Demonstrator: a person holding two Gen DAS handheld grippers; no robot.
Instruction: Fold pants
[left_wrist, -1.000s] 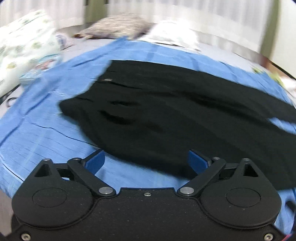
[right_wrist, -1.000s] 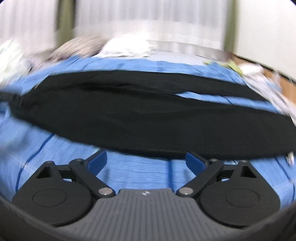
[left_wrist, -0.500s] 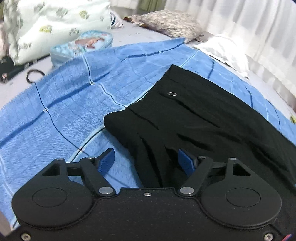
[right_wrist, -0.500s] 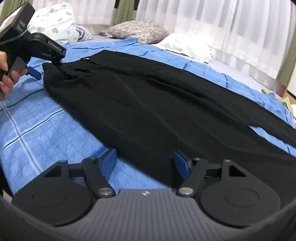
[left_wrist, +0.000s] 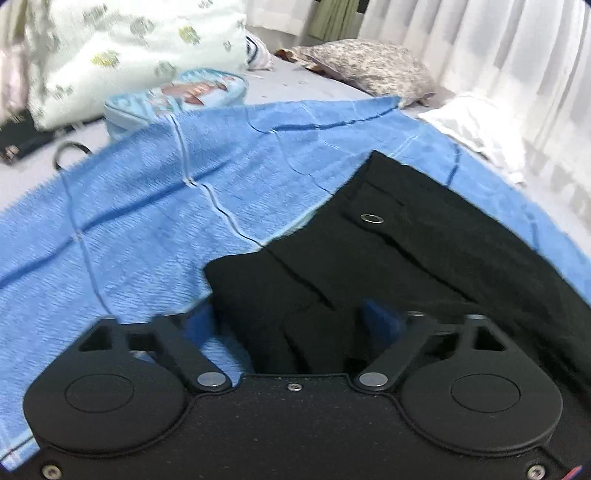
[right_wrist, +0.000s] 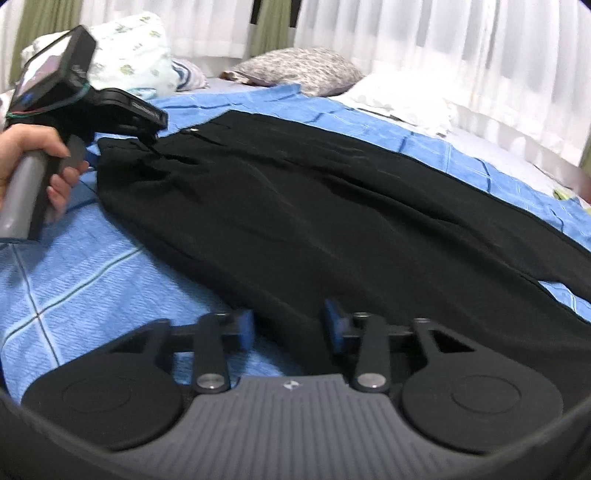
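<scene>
A blue blanket (right_wrist: 92, 280) is spread over the bed, and the black pants (right_wrist: 332, 221) are laid out flat on it. The left gripper (left_wrist: 286, 317) is set over the waistband corner, its jaws partly open and just closed further, with fabric between them; a firm grip cannot be confirmed. The right gripper (right_wrist: 288, 325) is narrowed around the pants' near edge, likewise closing.

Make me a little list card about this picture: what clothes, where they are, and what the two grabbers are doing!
clothes: black pants, spread out flat
lying on: blue blanket on a bed
left gripper: at the waistband corner, jaws just been closing, cloth between them
right gripper: at the near edge of the pants, jaws just been closing, cloth between them
nearby: pillows, white curtains
</scene>
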